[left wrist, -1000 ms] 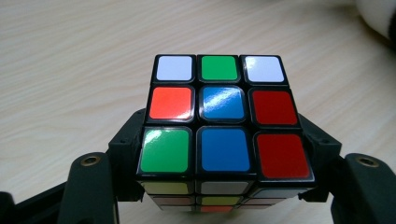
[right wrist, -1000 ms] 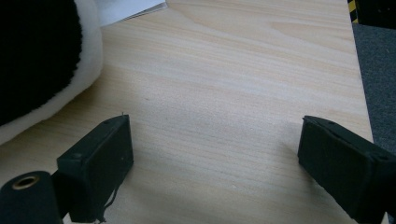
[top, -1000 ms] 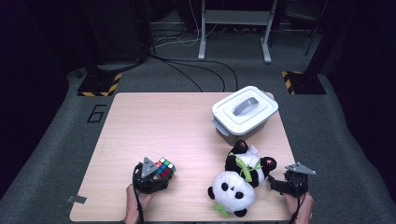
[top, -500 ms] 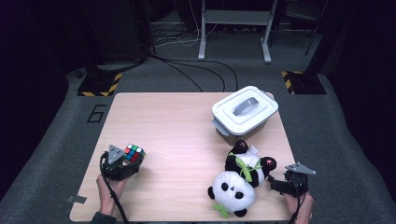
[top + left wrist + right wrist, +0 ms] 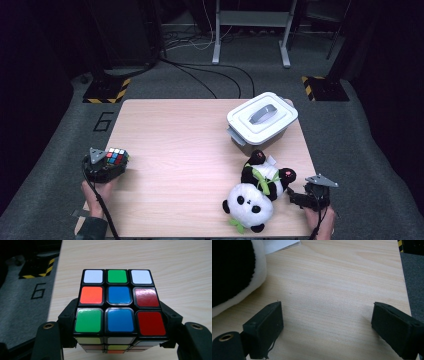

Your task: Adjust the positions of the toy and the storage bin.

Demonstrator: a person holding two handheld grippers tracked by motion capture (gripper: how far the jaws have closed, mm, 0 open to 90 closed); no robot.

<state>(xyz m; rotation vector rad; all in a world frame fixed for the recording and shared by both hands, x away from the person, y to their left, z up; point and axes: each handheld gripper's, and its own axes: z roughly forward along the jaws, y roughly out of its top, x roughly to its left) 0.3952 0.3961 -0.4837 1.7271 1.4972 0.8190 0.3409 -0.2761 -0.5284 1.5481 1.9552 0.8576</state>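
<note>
The left hand-held gripper (image 5: 117, 340) clamps a glossy, square-tiled plastic puzzle cube (image 5: 117, 305) over pale woodgrain table (image 5: 160, 257).

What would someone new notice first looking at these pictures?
Probably the bright puzzle cube, clamped in the left gripper at the table's left edge. Next, the panda plush lying near the front right corner, beside the open right gripper. Behind it stands a white lidded box.
</note>
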